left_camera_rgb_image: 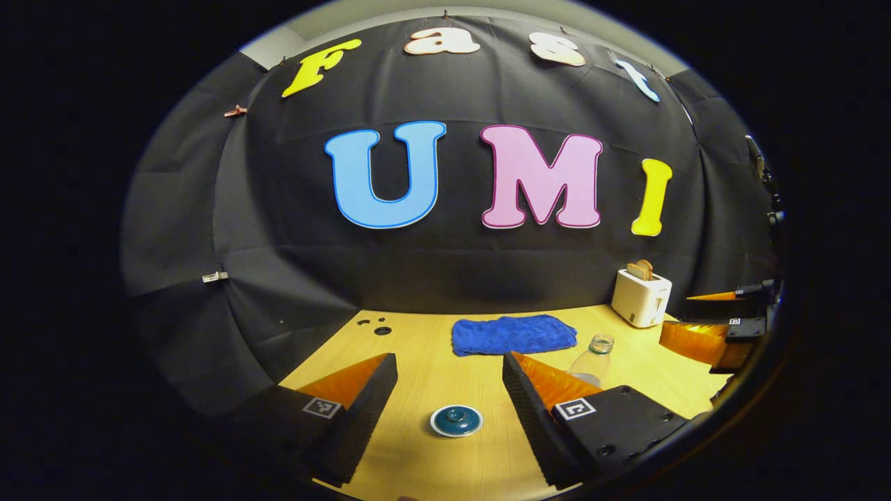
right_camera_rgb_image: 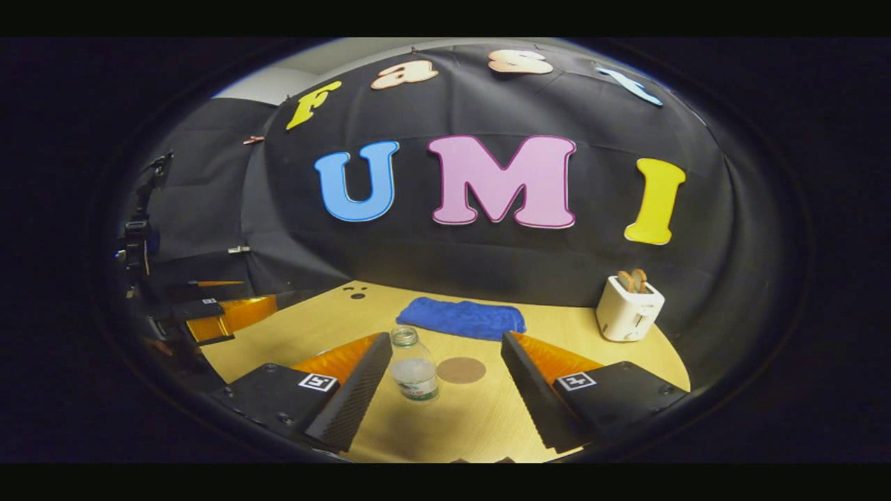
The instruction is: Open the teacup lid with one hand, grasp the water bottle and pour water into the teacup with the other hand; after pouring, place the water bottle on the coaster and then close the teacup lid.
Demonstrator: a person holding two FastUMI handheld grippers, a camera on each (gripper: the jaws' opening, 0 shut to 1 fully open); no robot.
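- The left gripper (left_camera_rgb_image: 449, 390) is hovering above the wooden table (left_camera_rgb_image: 418, 369) in the left gripper view, its jaws standing wide apart and holding nothing.
- The teacup lid (left_camera_rgb_image: 456, 421) is sitting on the teacup between those two fingers, clear of both; the cup's body is lying under the lid and is hard to make out from this angle.
- The water bottle (left_camera_rgb_image: 594, 359) is standing upright and uncapped just behind the left gripper's right finger, which is covering its lower part.
- In the right gripper view, the right gripper (right_camera_rgb_image: 445, 379) is likewise hanging over the table (right_camera_rgb_image: 473, 424) with its jaws spread open and empty.
- The water bottle (right_camera_rgb_image: 413, 373) is standing between the right gripper's fingers, nearer the left one, and touching neither as far as the view shows.
- The round brown coaster (right_camera_rgb_image: 461, 369) is lying flat on the table just to the right of the bottle, bare.
- A folded blue cloth (right_camera_rgb_image: 462, 318) is resting farther back near the wall.
- A white toaster (right_camera_rgb_image: 629, 307) with slices of bread in its slots is standing at the table's far right corner.
- The left gripper (right_camera_rgb_image: 209, 314) is showing at the left edge of the right gripper view, well apart from the bottle.
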